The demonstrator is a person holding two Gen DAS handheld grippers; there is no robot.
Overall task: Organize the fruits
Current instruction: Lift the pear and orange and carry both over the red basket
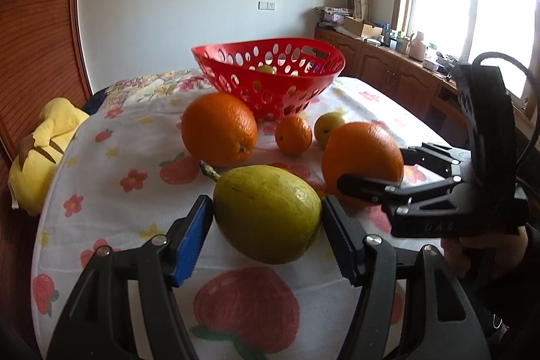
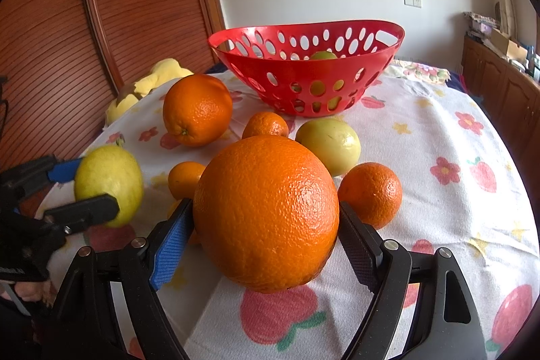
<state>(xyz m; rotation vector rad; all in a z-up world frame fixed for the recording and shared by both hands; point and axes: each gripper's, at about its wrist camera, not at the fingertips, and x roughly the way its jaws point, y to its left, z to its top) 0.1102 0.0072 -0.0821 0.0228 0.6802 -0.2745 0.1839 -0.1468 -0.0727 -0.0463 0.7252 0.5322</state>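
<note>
My left gripper (image 1: 266,225) has its two pads against the sides of a yellow-green pear (image 1: 266,213) lying on the table; the pear also shows in the right wrist view (image 2: 108,181). My right gripper (image 2: 266,231) is shut on a large orange (image 2: 266,211), seen from the left wrist as well (image 1: 362,164). The red perforated basket (image 1: 270,80) stands behind the fruit and holds a green fruit (image 2: 323,55). Another large orange (image 1: 218,129), small oranges (image 1: 293,135) and a pale green apple (image 2: 328,145) lie loose between the grippers and the basket.
The table carries a white cloth with flower and strawberry prints (image 2: 438,130). A yellow plush toy (image 1: 40,150) lies at the table's left edge, by a wooden slatted door (image 2: 67,39). Wooden cabinets (image 1: 388,66) and a bright window are at the right.
</note>
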